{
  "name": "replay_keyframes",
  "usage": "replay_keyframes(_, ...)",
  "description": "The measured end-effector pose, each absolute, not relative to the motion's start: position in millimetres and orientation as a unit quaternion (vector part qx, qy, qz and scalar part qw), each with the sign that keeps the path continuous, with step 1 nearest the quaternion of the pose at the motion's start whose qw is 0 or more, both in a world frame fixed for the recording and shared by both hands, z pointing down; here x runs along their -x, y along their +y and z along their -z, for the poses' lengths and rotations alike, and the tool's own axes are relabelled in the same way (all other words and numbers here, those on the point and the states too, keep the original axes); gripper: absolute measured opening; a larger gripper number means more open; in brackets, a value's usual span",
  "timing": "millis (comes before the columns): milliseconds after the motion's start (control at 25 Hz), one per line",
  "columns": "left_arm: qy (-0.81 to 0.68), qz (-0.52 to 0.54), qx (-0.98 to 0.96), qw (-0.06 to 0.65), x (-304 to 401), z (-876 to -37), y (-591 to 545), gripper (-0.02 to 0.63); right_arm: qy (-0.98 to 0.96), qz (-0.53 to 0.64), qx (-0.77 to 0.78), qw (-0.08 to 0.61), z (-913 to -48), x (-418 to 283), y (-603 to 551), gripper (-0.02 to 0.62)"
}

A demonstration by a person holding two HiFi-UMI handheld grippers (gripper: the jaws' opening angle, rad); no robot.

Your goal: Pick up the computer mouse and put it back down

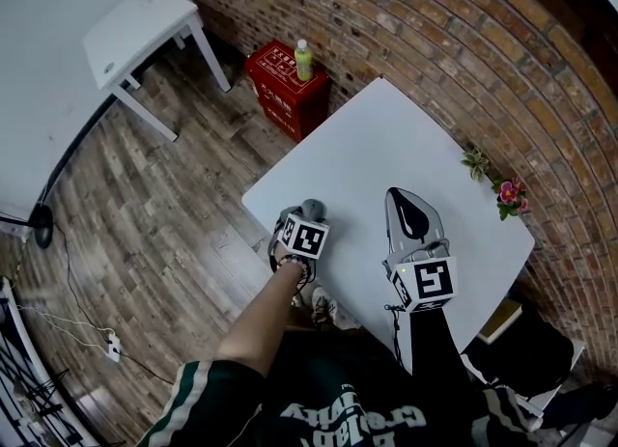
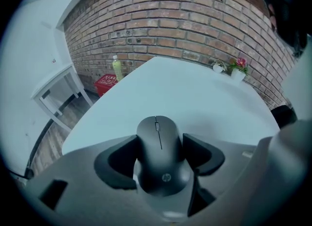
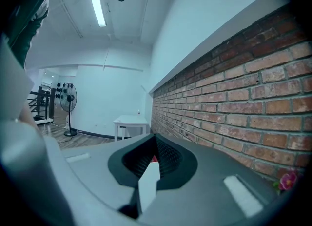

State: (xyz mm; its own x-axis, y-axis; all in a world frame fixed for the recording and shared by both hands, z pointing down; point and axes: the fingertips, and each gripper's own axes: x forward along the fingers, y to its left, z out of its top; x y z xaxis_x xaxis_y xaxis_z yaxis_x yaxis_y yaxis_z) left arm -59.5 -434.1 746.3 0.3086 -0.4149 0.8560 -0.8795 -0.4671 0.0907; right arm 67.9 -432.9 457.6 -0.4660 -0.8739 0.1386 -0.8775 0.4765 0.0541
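Note:
A black computer mouse lies lengthwise between the two black pads of my left gripper, and both pads touch its sides. In the head view that gripper points steeply down at the near left corner of the white table, with the mouse showing at its tip. Whether the mouse rests on the tabletop or hangs just above it I cannot tell. My right gripper is held over the table's near edge, jaws together and empty. In the right gripper view its gripper points nearly level toward the brick wall.
Two small flower pots stand at the table's right edge by the brick wall. On the floor beyond the table a red box carries a green bottle. A white side table stands at the far left.

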Motion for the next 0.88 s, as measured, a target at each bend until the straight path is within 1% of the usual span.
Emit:
replay_keyframes(400,-0.413,-0.373,-0.784,0.275,53.3,-734.2,-433.7,0.298,-0.854,-0.020,-0.515,0.070,-459.4,-71.2,-431.9,0.014)
replay_keyframes(640,-0.430,-0.341,-0.804,0.230,53.5,-697.3,-444.8,0.298,-0.854,-0.012,-0.517,0.061,-450.2,-71.8,-431.9,0.014)
replay_keyframes(880,-0.444,-0.295,-0.827,0.179,54.2,-639.4,-454.9,0.298,-0.853,-0.006,-0.520,0.051,-440.8,-72.8,-428.3,0.014)
